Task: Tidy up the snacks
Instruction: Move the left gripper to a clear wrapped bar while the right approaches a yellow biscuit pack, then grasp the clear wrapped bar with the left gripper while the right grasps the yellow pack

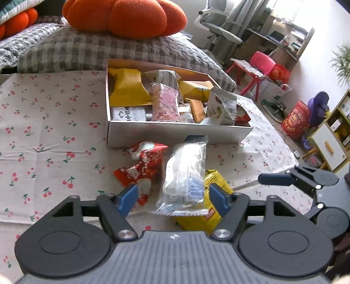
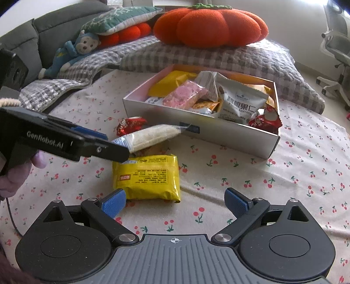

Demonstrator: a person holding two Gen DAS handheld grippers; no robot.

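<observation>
Your left claw [image 1: 172, 197] straddled the clear snack packet [image 1: 186, 174] at lower centre, jaws part-closed; pad contact was hard to confirm. That white-filled packet hid most of the yellow packet [image 2: 146, 177] and leaned toward the box [image 1: 175, 133]. Your right claw [image 2: 175, 203] stood open, empty, above the cherry-print cloth [image 2: 284, 174].

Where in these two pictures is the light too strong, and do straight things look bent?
Left wrist view: the window area at top right is washed out, and the box front edge bows from the fisheye lens. Right wrist view: light is softer and even; the box is sharp, corners are dark.
</observation>
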